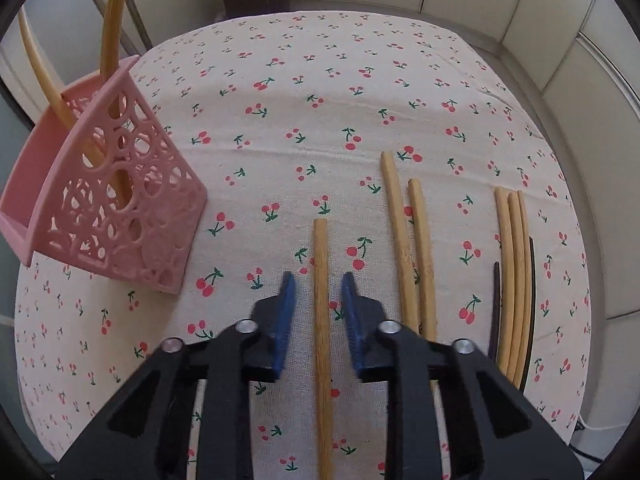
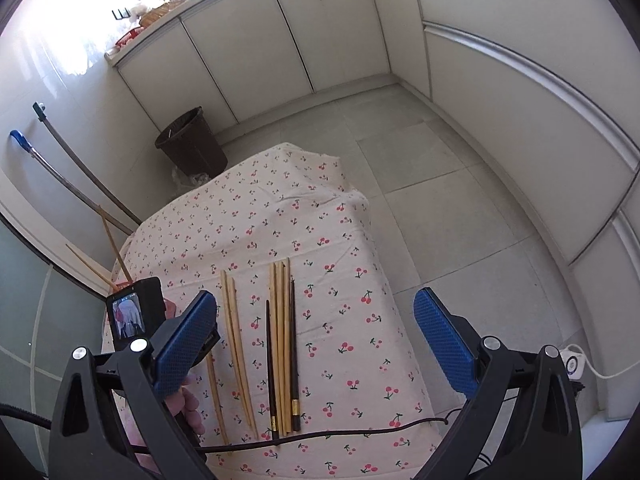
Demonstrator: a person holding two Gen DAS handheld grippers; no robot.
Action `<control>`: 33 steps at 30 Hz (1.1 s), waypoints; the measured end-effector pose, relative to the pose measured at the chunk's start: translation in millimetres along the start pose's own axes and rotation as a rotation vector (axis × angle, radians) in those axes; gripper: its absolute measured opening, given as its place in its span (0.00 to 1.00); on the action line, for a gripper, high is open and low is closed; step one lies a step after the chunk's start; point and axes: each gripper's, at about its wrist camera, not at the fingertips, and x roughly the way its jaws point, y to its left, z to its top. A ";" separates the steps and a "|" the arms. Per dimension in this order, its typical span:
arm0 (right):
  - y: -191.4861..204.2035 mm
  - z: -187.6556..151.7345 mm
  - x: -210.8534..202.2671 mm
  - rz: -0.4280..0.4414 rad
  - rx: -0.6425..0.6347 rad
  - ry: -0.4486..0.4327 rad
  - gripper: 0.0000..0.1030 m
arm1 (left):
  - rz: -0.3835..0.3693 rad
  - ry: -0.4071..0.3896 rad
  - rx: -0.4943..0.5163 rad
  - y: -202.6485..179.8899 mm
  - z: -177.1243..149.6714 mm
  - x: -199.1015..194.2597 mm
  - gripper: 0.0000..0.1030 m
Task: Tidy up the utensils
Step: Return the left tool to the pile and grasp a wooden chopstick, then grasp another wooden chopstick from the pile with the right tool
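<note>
My left gripper (image 1: pixel 319 280) is open, low over the cherry-print tablecloth (image 1: pixel 320 92), its blue fingers on either side of a single bamboo chopstick (image 1: pixel 322 320) without touching it. A pink perforated holder (image 1: pixel 108 204) stands to the left with two bamboo chopsticks (image 1: pixel 112 28) in it. To the right lie a bamboo pair (image 1: pixel 412 248) and a bundle of bamboo and dark chopsticks (image 1: pixel 516 280). My right gripper (image 2: pixel 316 340) is open and empty, held high above the table. Below it I see the bamboo pair (image 2: pixel 236 344) and the bundle (image 2: pixel 282 344).
A dark waste bin (image 2: pixel 190 148) stands on the floor past the table's far end. Mop handles (image 2: pixel 76 184) lean on the left wall. A black cable (image 2: pixel 320 436) crosses the near table edge. White cabinets (image 2: pixel 256 36) line the walls.
</note>
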 end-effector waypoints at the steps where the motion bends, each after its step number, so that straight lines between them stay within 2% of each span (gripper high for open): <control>1: -0.3 -0.5 7.4 0.011 0.001 0.019 0.93 | -0.019 -0.002 -0.005 2.2 -1.3 -0.9 0.06; 4: 5.4 -2.8 26.6 0.029 -0.014 0.051 0.93 | -0.083 -0.015 -0.025 7.0 -10.7 -10.3 0.06; 6: 15.4 -3.2 40.1 0.044 -0.037 0.069 0.93 | -0.106 -0.053 0.006 6.9 -15.9 -28.3 0.06; 12: 49.0 -7.1 91.9 0.090 -0.072 0.175 0.90 | -0.195 -0.201 0.095 16.0 -28.4 -116.0 0.06; 16: 69.1 -9.2 118.2 0.085 -0.093 0.216 0.85 | -0.271 -0.275 0.076 41.8 -48.2 -171.0 0.06; 18: 78.6 -9.3 132.2 0.096 -0.106 0.236 0.77 | -0.309 -0.301 0.060 49.4 -63.7 -190.8 0.06; 21: 92.3 -13.1 157.7 0.106 -0.135 0.290 0.60 | -0.324 -0.342 0.087 49.2 -69.6 -203.1 0.06; 23: 96.4 -16.8 173.7 0.108 -0.130 0.338 0.42 | -0.336 -0.358 0.103 50.8 -72.5 -211.2 0.06; 26: 99.7 -18.0 187.6 0.087 -0.131 0.340 0.37 | -0.357 -0.381 0.104 55.0 -74.0 -221.9 0.06; 33: 109.4 -13.0 202.7 0.112 -0.114 0.339 0.36 | -0.366 -0.381 0.095 61.7 -71.7 -221.6 0.06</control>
